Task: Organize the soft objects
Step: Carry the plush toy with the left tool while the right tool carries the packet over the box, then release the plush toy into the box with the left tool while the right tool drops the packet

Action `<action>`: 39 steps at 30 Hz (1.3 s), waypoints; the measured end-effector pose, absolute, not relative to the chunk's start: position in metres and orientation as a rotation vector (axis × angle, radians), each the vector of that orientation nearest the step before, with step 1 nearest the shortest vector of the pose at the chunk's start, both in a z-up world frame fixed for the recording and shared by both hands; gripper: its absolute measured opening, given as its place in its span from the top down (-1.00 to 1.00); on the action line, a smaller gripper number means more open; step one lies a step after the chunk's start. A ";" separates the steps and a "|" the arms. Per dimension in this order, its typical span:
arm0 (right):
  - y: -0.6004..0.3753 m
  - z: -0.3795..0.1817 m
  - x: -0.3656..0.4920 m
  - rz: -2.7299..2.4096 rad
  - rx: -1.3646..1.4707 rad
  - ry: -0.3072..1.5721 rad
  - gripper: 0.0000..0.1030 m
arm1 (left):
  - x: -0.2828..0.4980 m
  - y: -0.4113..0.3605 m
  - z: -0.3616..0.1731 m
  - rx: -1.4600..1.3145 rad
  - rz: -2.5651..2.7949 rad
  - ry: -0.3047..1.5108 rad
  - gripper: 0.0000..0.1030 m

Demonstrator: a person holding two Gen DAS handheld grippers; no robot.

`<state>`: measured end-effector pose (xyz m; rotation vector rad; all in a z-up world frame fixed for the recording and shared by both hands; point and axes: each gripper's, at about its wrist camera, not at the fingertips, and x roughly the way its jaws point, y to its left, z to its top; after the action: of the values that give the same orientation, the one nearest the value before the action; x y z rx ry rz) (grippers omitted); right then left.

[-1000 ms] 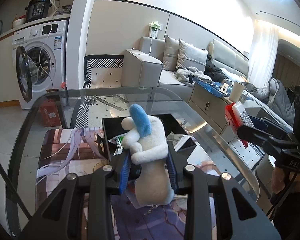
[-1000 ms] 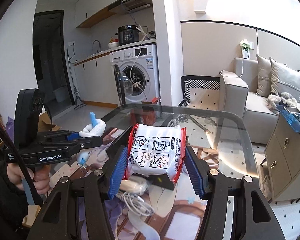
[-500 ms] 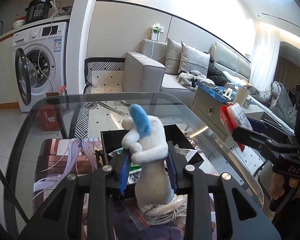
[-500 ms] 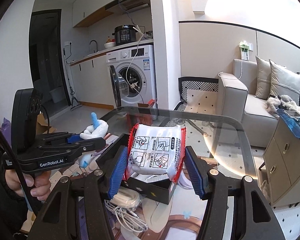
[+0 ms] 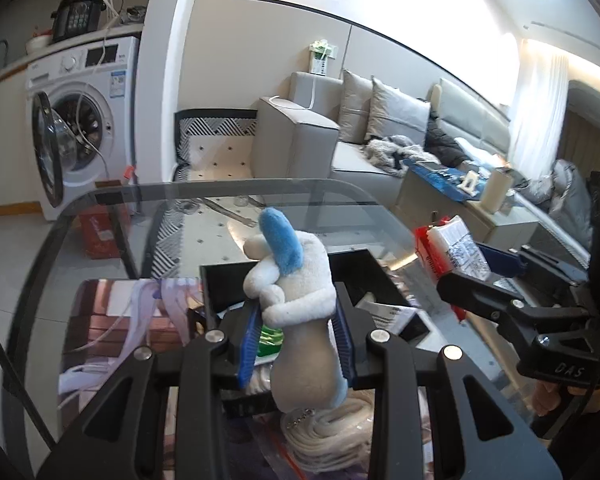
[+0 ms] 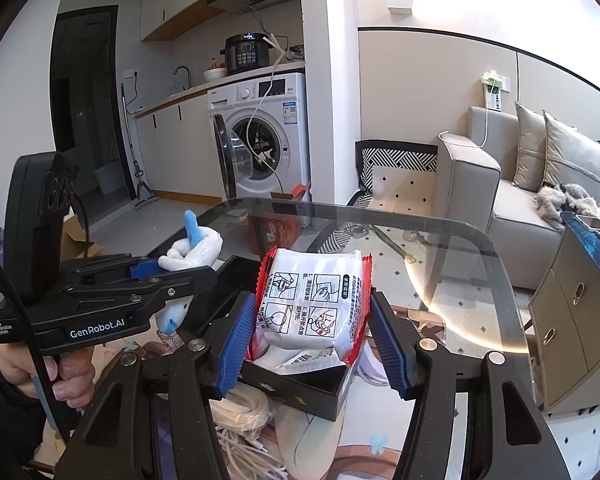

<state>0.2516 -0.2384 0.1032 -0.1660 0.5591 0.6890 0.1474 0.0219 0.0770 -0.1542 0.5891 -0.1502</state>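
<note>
My left gripper (image 5: 296,340) is shut on a white plush toy (image 5: 300,316) with a blue ear, held upright above the near edge of a black open box (image 5: 288,276). My right gripper (image 6: 312,340) is shut on a white soft packet with red edges (image 6: 314,300), held above the same box (image 6: 320,390). The packet also shows in the left wrist view (image 5: 452,248), to the right of the box. The plush also shows in the right wrist view (image 6: 192,248), to the left. The box holds papers and a green item.
The box sits on a glass table (image 5: 100,216) over a printed mat (image 6: 380,452). A coil of white cable (image 5: 332,436) lies in front of the box. A washing machine (image 6: 260,136), a sofa (image 5: 340,144) and a low cabinet (image 6: 580,320) stand around the table.
Both grippers have moved forward over the table with their loads. The black box now lies closer beneath them, and the cable coil has come into view below.
</note>
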 end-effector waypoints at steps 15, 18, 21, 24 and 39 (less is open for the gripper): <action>-0.239 0.106 0.268 0.689 -0.164 0.558 -0.13 | 0.166 0.022 0.073 -0.106 -0.126 0.596 0.39; -0.238 0.112 0.268 0.694 -0.164 0.553 -0.13 | 0.166 0.022 0.076 -0.105 -0.132 0.584 0.39; -0.235 0.110 0.269 0.693 -0.177 0.558 -0.13 | 0.168 0.021 0.078 -0.099 -0.133 0.580 0.39; -0.231 0.103 0.272 0.694 -0.185 0.579 -0.13 | 0.171 0.021 0.074 -0.098 -0.136 0.593 0.39; -0.204 0.072 0.297 0.702 -0.221 0.654 -0.13 | 0.185 0.021 0.055 -0.089 -0.133 0.643 0.39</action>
<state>0.2969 -0.2043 0.0725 -0.2207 0.6537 0.7023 0.1854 0.0207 0.0553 -0.0890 0.6427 -0.1331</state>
